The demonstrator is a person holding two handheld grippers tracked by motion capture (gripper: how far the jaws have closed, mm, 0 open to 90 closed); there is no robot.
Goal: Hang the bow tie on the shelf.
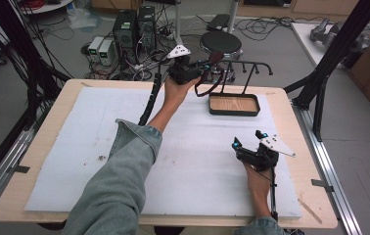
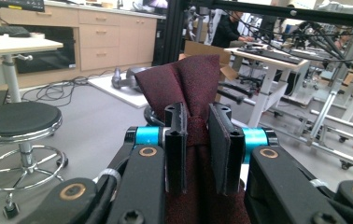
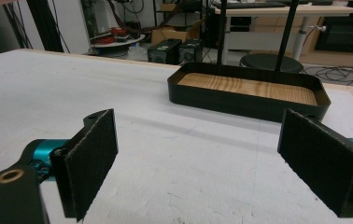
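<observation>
Left gripper (image 1: 207, 66), raised at top centre on an outstretched arm, clamps the tie (image 2: 191, 88); right gripper (image 3: 198, 158) gapes, lower right.

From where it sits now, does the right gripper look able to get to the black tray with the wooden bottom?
Probably yes. The right gripper rests open on the white mat, and bare mat lies between it and the tray. The left gripper holds the dark red tie up by the rack, off that path.

The necktie (image 2: 191, 84) is matt, finely woven maroon cloth. The tray (image 3: 249, 100) has a grainy wood floor and dark matt walls. White foam sheeting (image 1: 197, 161), slightly rough, covers the table.
</observation>
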